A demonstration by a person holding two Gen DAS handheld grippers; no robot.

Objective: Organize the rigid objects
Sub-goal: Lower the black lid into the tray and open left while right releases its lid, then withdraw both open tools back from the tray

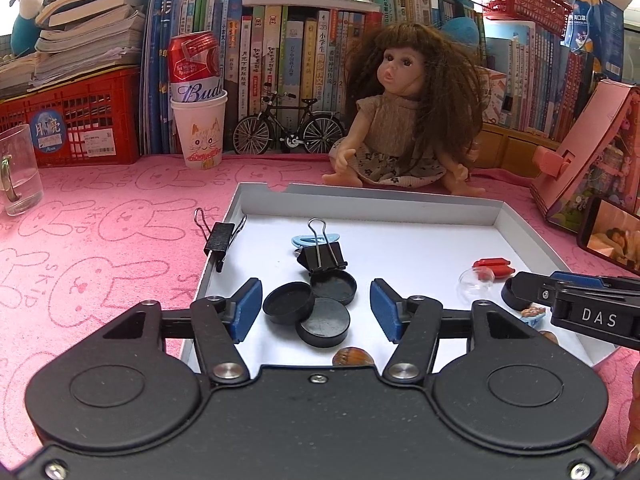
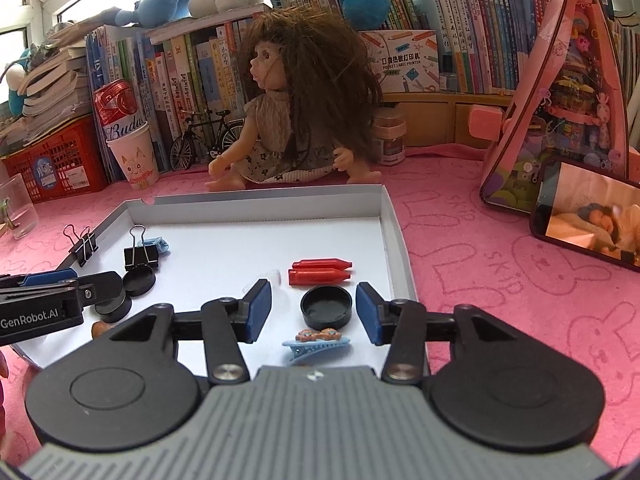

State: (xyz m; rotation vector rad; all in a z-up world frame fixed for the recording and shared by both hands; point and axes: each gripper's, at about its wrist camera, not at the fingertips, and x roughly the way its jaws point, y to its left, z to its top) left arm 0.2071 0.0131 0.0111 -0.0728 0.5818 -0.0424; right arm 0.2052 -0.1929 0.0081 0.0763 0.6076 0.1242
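Inside the white tray (image 1: pixel 516 216) we are hovering both grippers, jaws spread — left gripper (image 1: pixel 316 308) flanking three black caps (image 1: pixel 310 308), right gripper (image 2: pixel 312 308) flanking one black cap (image 2: pixel 326 307); a brown item (image 1: pixel 353 358) is sitting half-hidden behind our left gripper body.

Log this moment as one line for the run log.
left gripper: open over three black caps | right gripper: open around single black cap | white tray: clips, red pieces inside

Matt black plastic caps (image 1: pixel 308 308) on a smooth white card tray (image 1: pixel 400 248) – glossy red plastic tubes (image 2: pixel 320 271) (two o'clock) – fuzzy pink cloth (image 1: pixel 100 248).
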